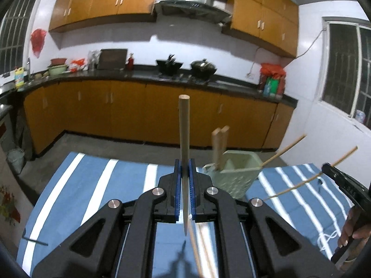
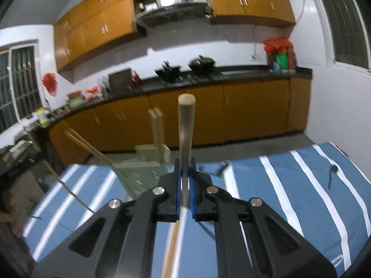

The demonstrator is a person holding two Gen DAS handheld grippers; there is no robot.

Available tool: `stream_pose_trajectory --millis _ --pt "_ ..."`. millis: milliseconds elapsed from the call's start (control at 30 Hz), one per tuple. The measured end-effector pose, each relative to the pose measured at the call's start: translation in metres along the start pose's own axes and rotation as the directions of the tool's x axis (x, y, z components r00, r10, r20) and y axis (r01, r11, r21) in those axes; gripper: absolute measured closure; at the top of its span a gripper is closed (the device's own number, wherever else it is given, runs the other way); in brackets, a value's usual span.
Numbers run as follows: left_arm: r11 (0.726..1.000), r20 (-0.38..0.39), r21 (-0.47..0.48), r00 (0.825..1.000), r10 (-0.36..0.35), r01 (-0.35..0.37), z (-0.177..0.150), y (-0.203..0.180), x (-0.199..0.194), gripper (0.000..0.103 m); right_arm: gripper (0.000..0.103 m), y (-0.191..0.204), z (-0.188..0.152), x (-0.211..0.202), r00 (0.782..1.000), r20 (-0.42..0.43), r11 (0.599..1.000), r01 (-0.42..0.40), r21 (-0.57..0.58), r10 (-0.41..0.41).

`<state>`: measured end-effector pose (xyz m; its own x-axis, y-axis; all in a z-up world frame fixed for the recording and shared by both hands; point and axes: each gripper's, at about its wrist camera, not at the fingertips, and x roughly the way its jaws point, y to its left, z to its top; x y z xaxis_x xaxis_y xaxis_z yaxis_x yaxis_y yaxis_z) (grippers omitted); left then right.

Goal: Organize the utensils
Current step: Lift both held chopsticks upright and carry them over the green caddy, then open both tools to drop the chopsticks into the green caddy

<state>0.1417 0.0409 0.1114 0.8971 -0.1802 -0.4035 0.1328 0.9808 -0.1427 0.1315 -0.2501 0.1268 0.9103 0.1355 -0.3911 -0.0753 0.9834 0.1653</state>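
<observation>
My left gripper (image 1: 185, 165) is shut on a wooden-handled knife (image 1: 184, 127), handle up, thin blade pointing back toward the camera. My right gripper (image 2: 184, 165) is shut on a wooden-handled utensil (image 2: 186, 125), handle up; its lower end is blurred. A pale green utensil holder (image 1: 234, 173) stands on the blue striped cloth just right of the left gripper, with two wooden handles (image 1: 219, 143) in it. It shows in the right wrist view (image 2: 141, 169) left of the right gripper. Thin chopsticks (image 1: 287, 148) stick out to its right.
The blue and white striped tablecloth (image 1: 97, 185) covers the table. A dark spoon (image 2: 332, 173) lies on the cloth at the right. The right hand-held gripper body (image 1: 347, 190) shows at the right edge. Orange kitchen cabinets and a counter stand behind.
</observation>
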Motion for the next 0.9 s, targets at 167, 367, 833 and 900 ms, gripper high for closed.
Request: stream_pose_trajectory --millis 167,367,833,900 --pt "0.998 0.076 0.016 0.996 -0.054 0.053 0.021 -0.023 -0.009 0.096 0.095 0.016 0.033 -0.022 0.991 0.086 0.995 -0.099 -0.005 0.099" --pt "0.998 0.209 0.012 0.975 -0.07 0.069 0.05 -0.047 -0.01 0.096 0.095 0.034 0.06 -0.024 0.982 0.143 0.992 -0.12 -0.042 0.125" --pt "0.999 0.208 -0.038 0.978 -0.029 0.038 0.045 -0.056 0.053 0.096 0.095 0.052 0.055 0.064 0.997 -0.025 0.994 -0.077 -0.082 0.075" --pt "0.998 0.178 -0.039 0.984 -0.033 0.041 0.04 -0.055 0.062 0.096 0.095 0.052 0.052 0.073 0.997 -0.046 0.994 -0.07 -0.087 0.066"
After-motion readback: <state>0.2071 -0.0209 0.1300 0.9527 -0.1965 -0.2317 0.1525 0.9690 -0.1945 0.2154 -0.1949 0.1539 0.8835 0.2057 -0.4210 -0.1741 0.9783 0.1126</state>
